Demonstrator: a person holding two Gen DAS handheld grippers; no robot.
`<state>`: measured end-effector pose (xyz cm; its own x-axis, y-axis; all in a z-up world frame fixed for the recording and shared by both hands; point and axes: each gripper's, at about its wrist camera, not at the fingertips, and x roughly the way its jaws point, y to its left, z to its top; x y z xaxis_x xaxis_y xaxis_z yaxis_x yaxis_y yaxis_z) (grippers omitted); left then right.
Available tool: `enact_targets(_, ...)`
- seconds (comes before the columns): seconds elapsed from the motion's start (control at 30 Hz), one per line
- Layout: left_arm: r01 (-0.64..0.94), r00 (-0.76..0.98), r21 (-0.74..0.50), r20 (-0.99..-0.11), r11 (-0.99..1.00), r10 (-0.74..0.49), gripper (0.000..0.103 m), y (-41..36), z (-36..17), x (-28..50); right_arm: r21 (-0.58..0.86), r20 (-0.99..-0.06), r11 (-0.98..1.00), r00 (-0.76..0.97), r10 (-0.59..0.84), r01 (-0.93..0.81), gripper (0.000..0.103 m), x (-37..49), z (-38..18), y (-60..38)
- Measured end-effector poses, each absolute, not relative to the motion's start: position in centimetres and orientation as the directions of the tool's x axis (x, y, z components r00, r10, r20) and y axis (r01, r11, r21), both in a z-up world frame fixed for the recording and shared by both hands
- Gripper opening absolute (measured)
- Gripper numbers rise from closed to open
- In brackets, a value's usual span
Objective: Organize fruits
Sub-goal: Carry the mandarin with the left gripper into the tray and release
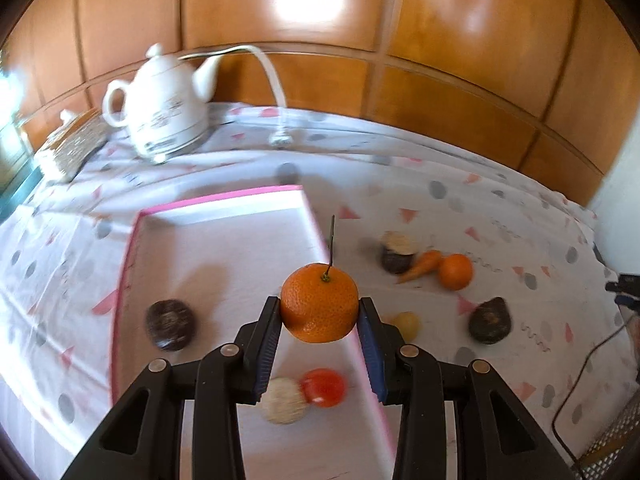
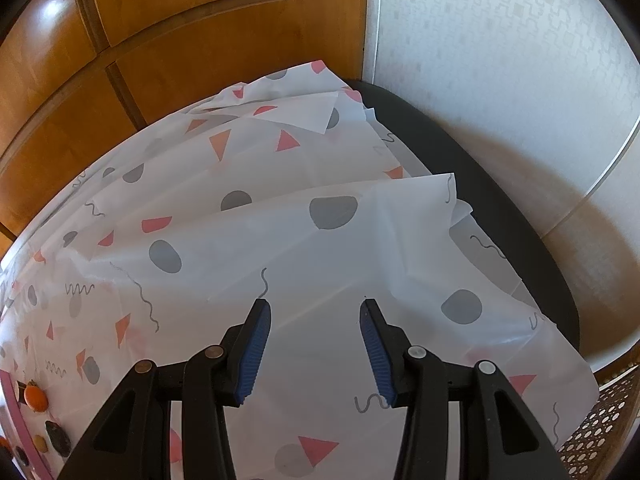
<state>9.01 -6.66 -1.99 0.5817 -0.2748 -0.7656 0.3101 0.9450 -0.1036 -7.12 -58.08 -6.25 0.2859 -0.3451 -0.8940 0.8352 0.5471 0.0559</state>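
My left gripper (image 1: 319,312) is shut on a stemmed orange tangerine (image 1: 319,307), held in the air above the right edge of a pink-rimmed white tray (image 1: 224,200). In the tray lie a dark fruit (image 1: 170,324), a pale round fruit (image 1: 285,400) and a red tomato (image 1: 323,387). On the cloth to the right lie a dark cut fruit (image 1: 396,254), a carrot (image 1: 422,266), another orange (image 1: 455,271), a yellow fruit (image 1: 407,323) and a dark avocado-like fruit (image 1: 490,320). My right gripper (image 2: 315,308) hangs open over bare tablecloth, nothing between its fingers.
A white teapot (image 1: 164,108) and a woven box (image 1: 72,148) stand at the back left, with a white cable (image 1: 276,92) behind. Wood panelling (image 1: 440,60) backs the table. In the right wrist view the patterned cloth (image 2: 280,240) ends at a dark table edge (image 2: 500,208) near a wall.
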Motion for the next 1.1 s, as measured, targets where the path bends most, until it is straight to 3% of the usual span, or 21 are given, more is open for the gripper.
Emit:
enact_targets(0.53,0.120,0.597,-0.101,-0.787,0.988,-0.153,0.042,-0.2,-4.7,8.6,0.013,-0.895,0.587,0.270,-0.354,0.810,0.047,-6.3,-6.1,-57.0)
enact_targets(0.57,0.117,0.599,-0.102,-0.786,0.988,-0.152,0.044,-0.2,-4.7,8.7,0.010,-0.896,0.587,0.269,-0.355,0.809,0.047,-6.3,-6.1,-57.0)
enact_targets(0.63,0.107,0.609,-0.106,-0.779,0.989,-0.149,0.058,0.1,-4.4,8.4,0.006,-0.896,0.589,0.266,-0.356,0.808,0.047,-6.3,-6.1,-57.0)
enact_targets(0.77,0.080,0.634,-0.106,-0.761,0.991,-0.133,0.067,0.7,-3.7,7.6,0.005,-0.897,0.595,0.266,-0.353,0.804,0.047,-6.1,-6.2,-56.8)
enact_targets(0.9,0.055,0.653,-0.105,-0.748,0.993,-0.115,0.087,1.4,-3.2,6.6,0.011,-0.896,0.611,0.280,-0.346,0.792,0.047,-5.8,-6.1,-56.5)
enact_targets(1.1,0.024,0.661,-0.117,-0.743,0.993,-0.103,0.091,2.4,-2.8,5.3,0.028,-0.888,0.674,0.328,-0.323,0.739,0.047,-4.8,-5.8,-55.2)
